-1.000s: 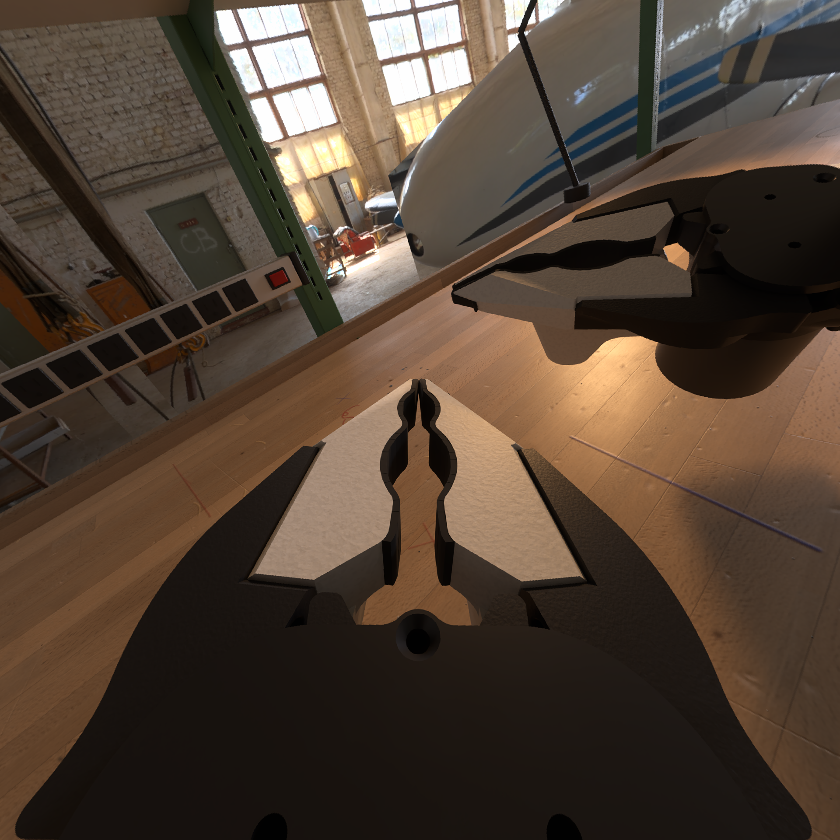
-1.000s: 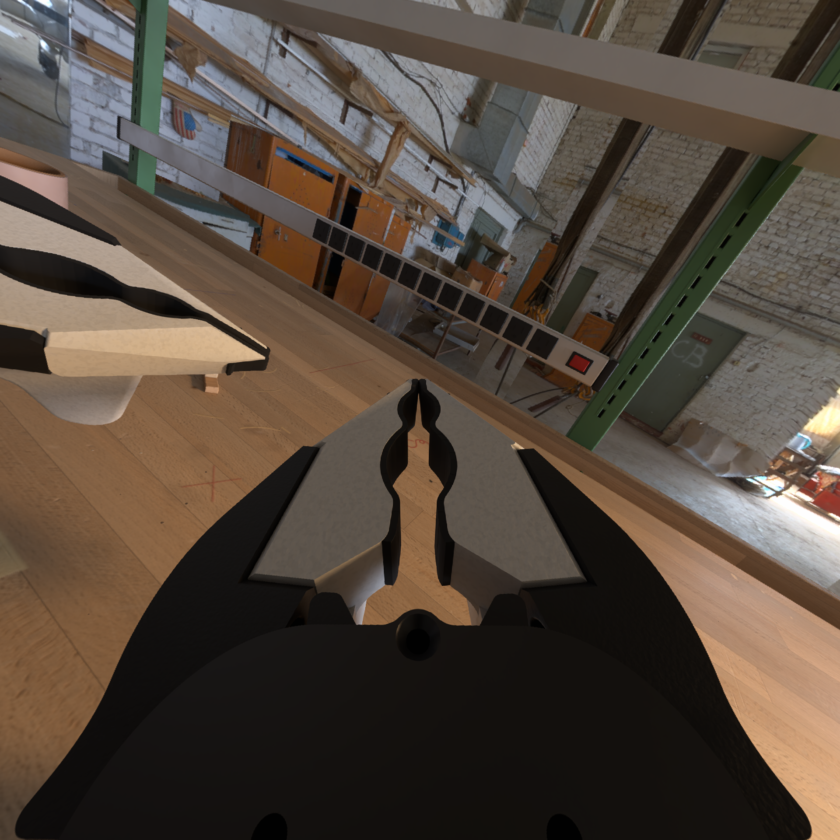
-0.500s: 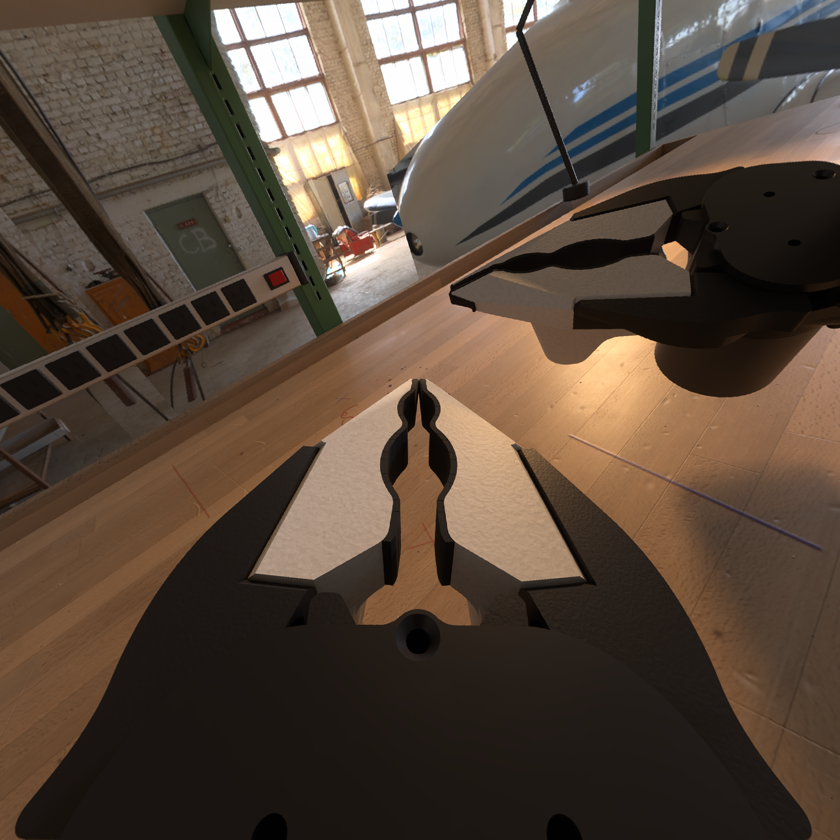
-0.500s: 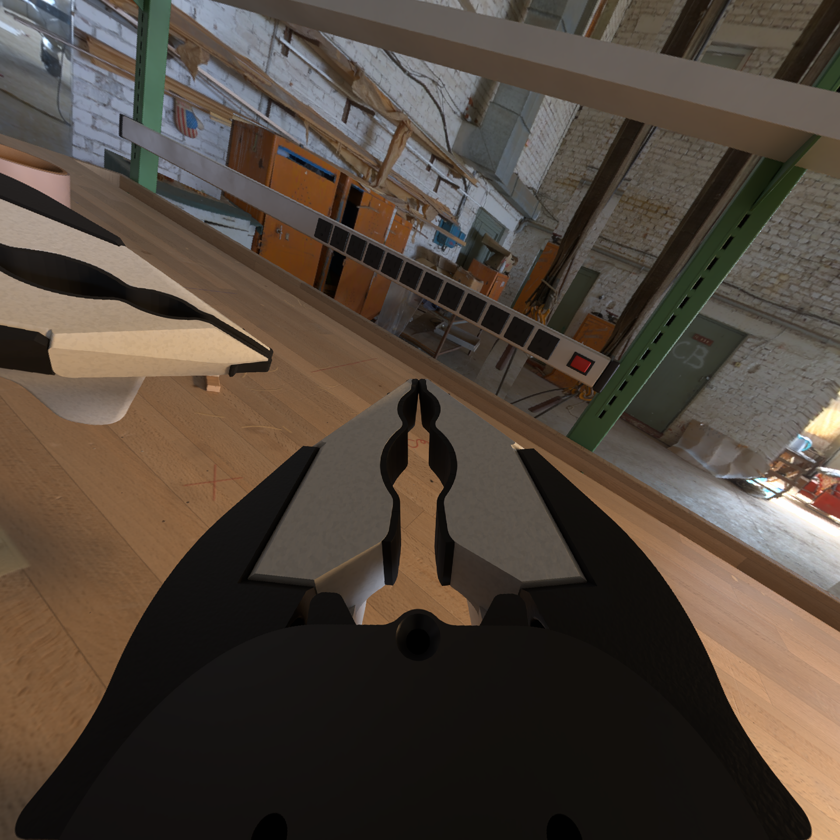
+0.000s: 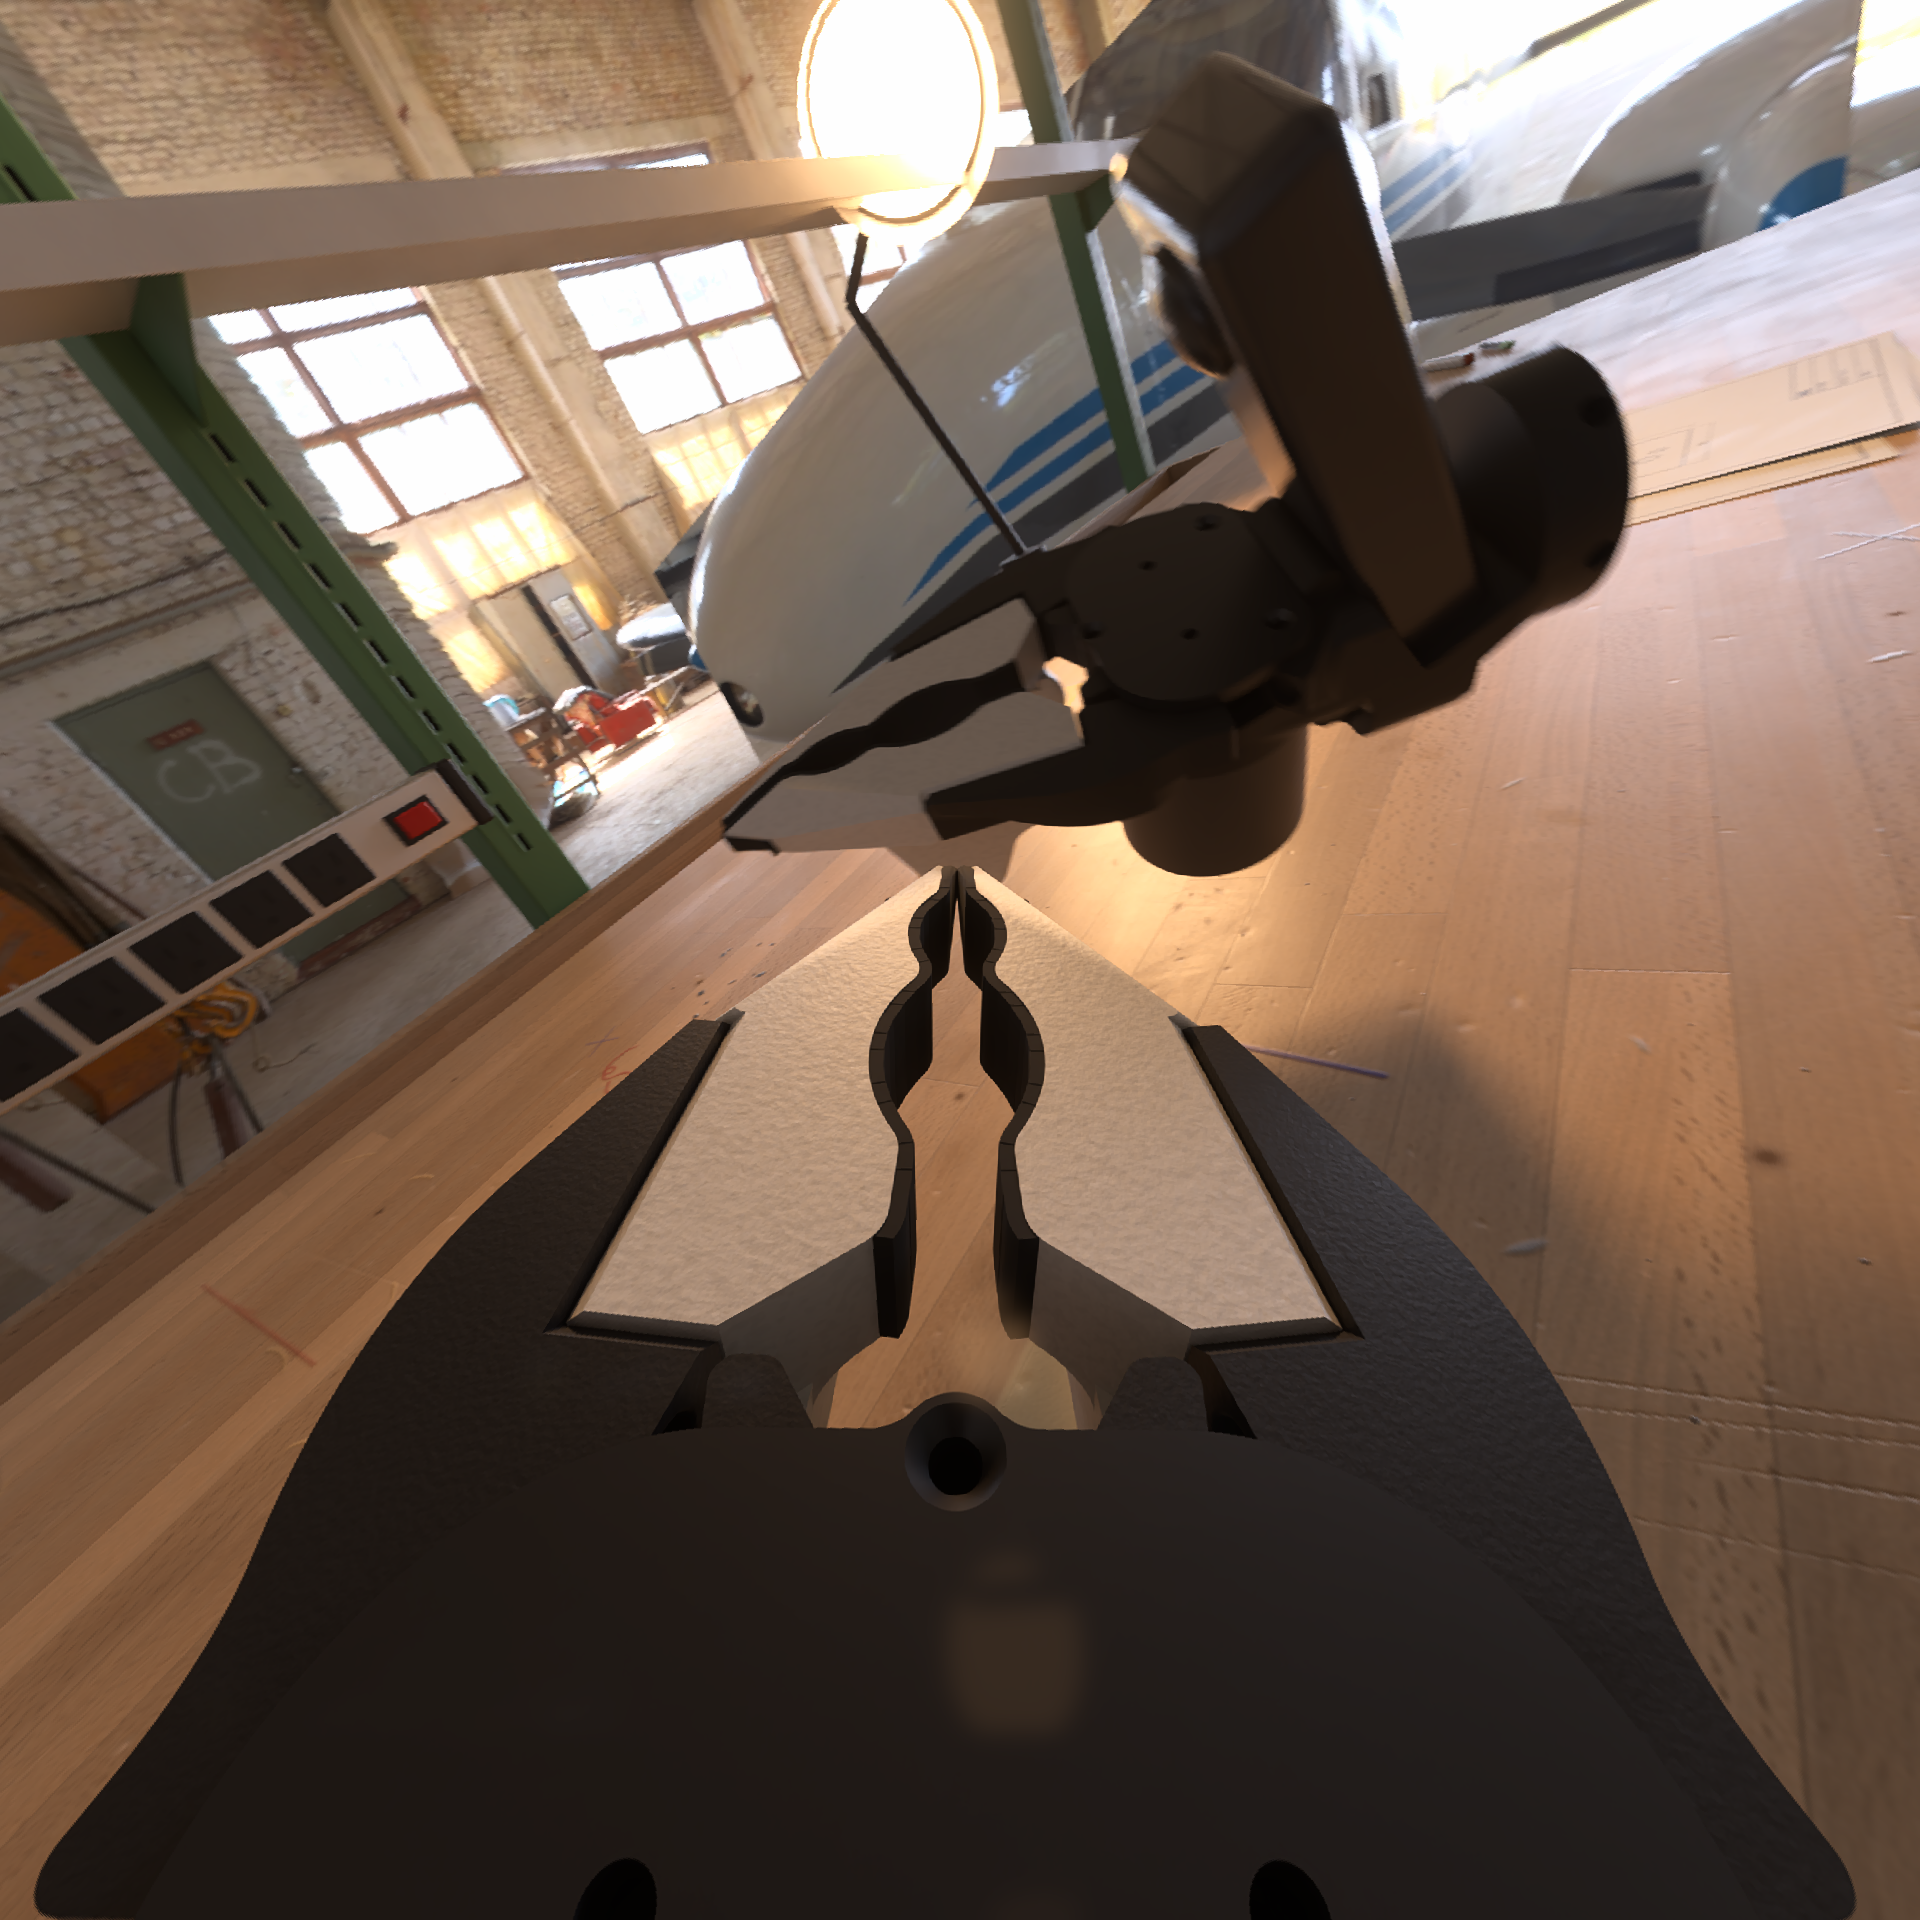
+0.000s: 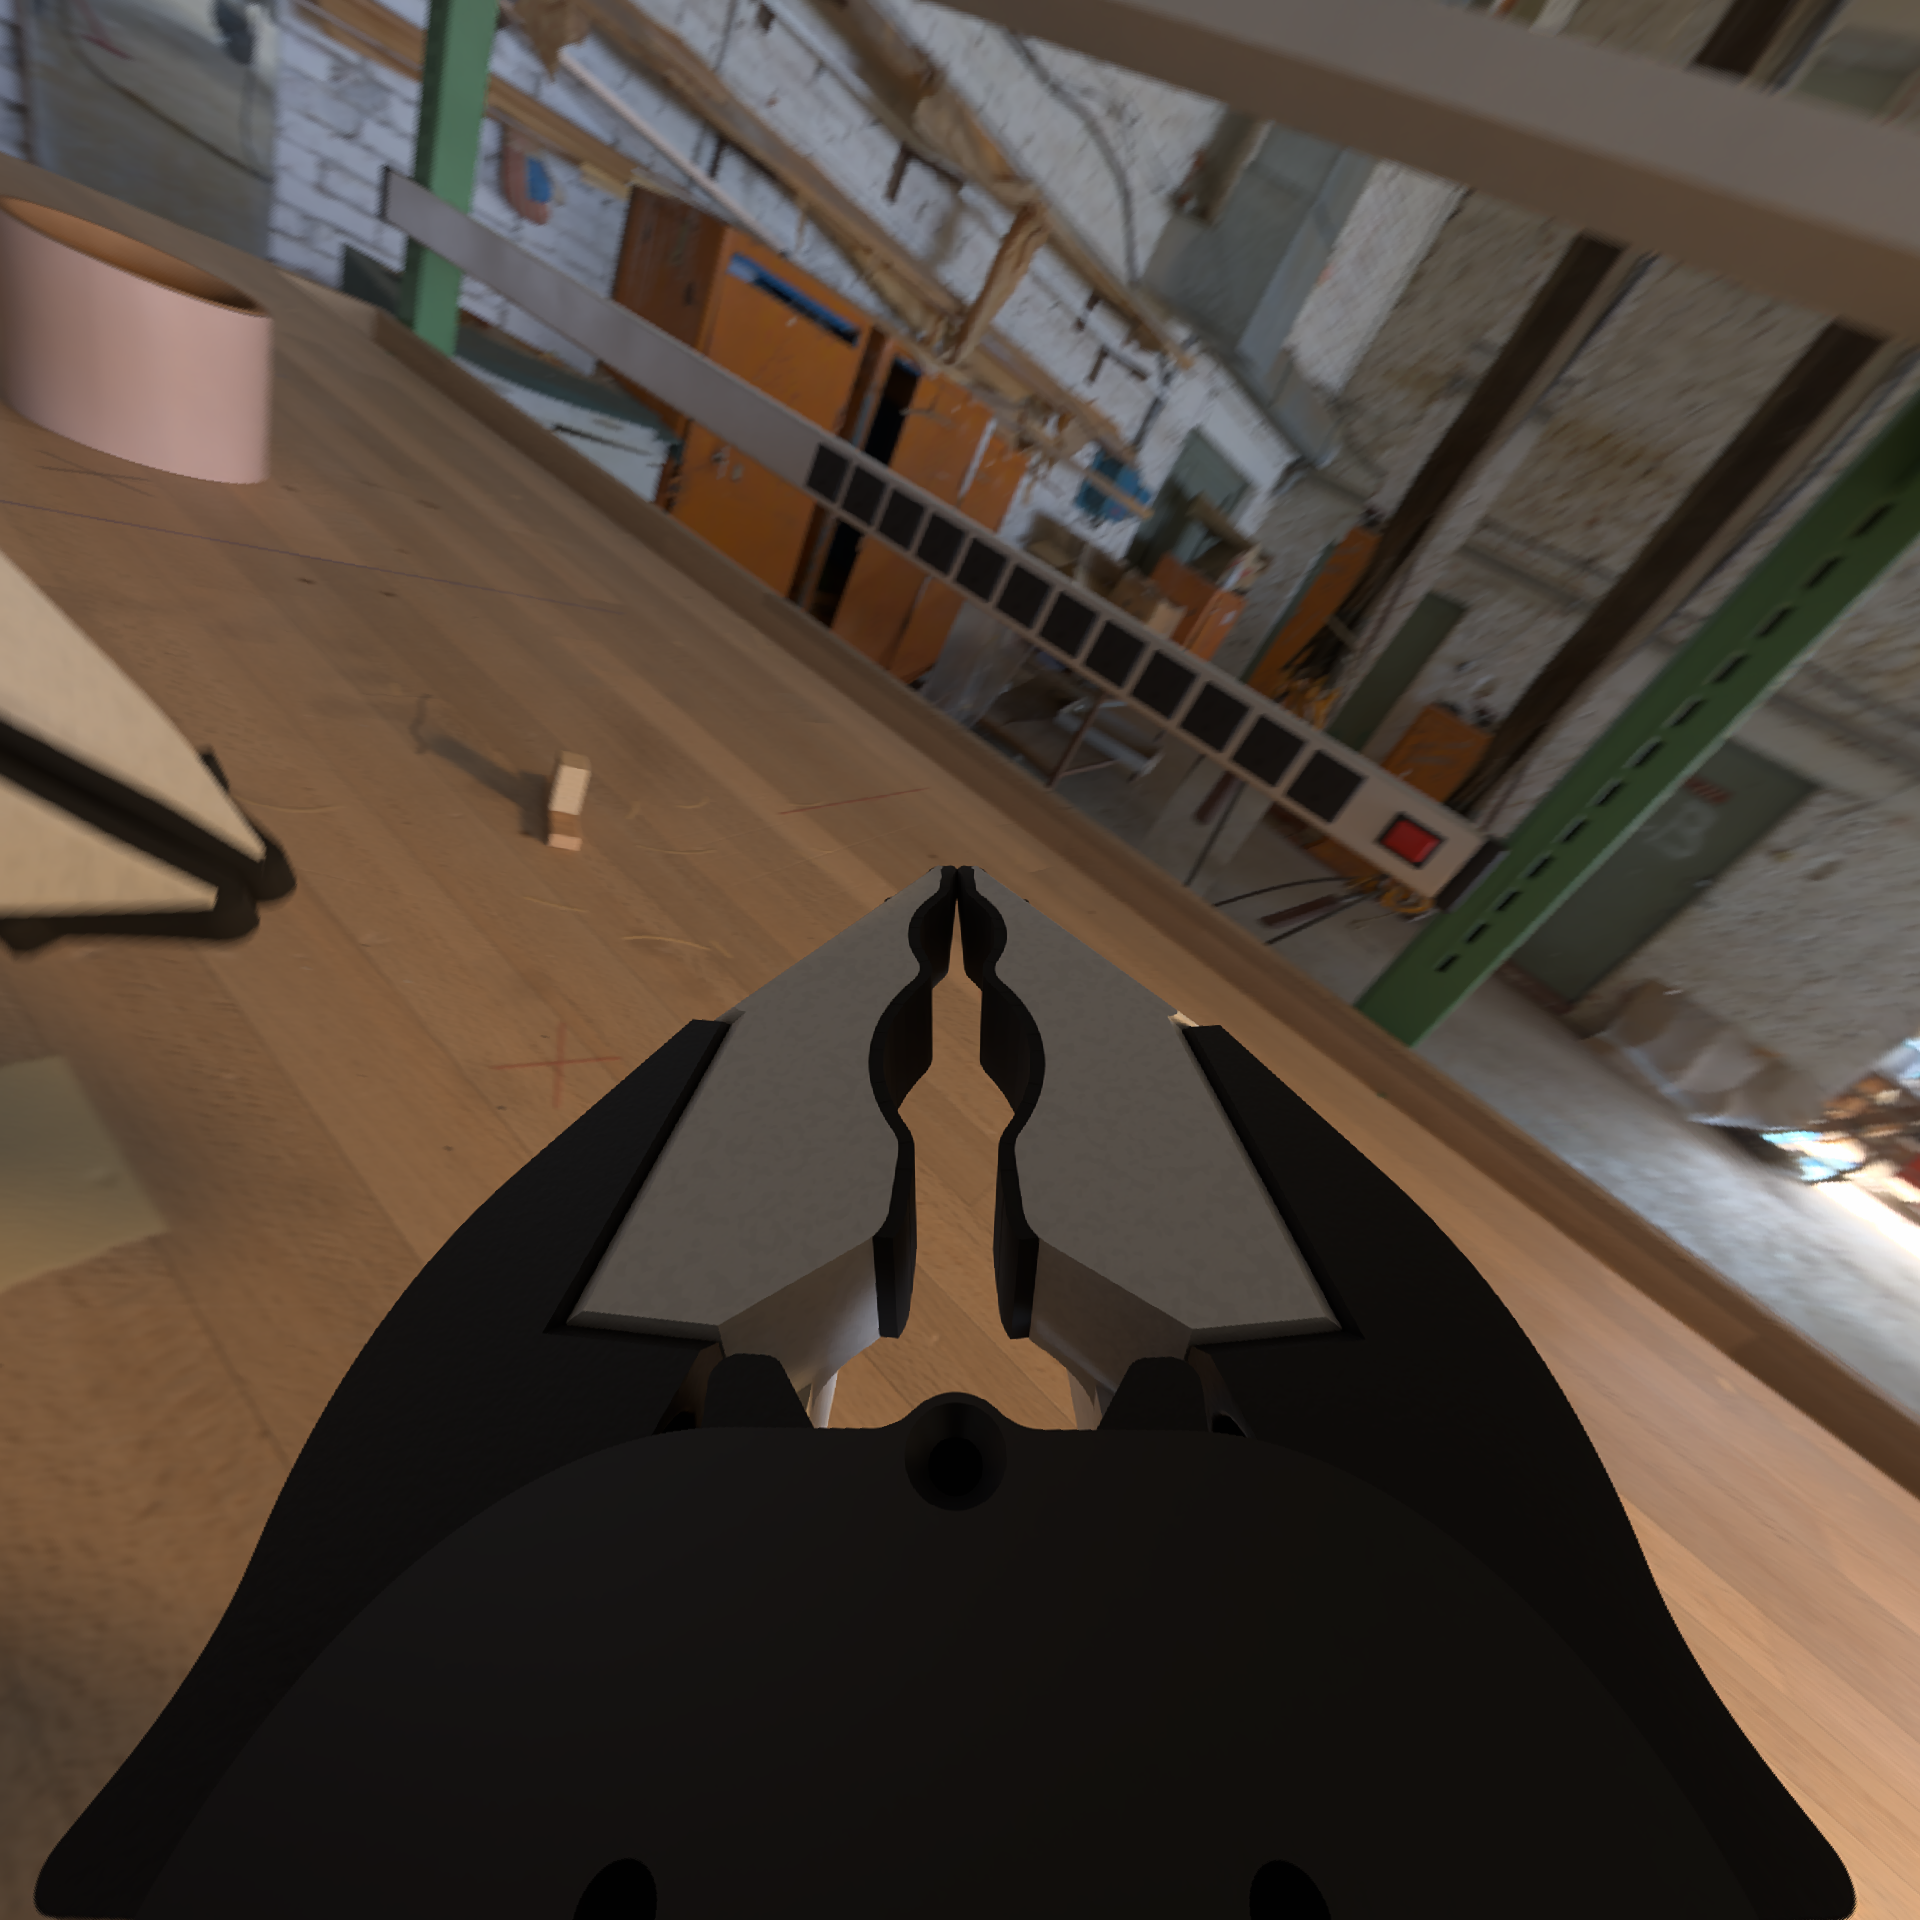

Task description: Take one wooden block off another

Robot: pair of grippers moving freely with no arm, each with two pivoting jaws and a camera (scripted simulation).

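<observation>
A small stack of wooden blocks, a pale one on a tan one, stands on the wooden table, ahead and to the left of my right gripper. The right gripper is shut and empty, some way short of the stack. My left gripper is shut and empty above bare table; its tip shows at the left edge of the right wrist view. The right gripper also shows in the left wrist view, tilted, just beyond my left fingertips. The blocks are not in the left wrist view.
A pink round container stands at the far left of the table. A power strip runs along the table's back edge. A pale sheet lies at the left. A cardboard sheet lies at the far right.
The right gripper has risen and rolled to a tilt. In the right wrist view the left gripper has slid left, uncovering the block stack. Both grippers stay shut.
</observation>
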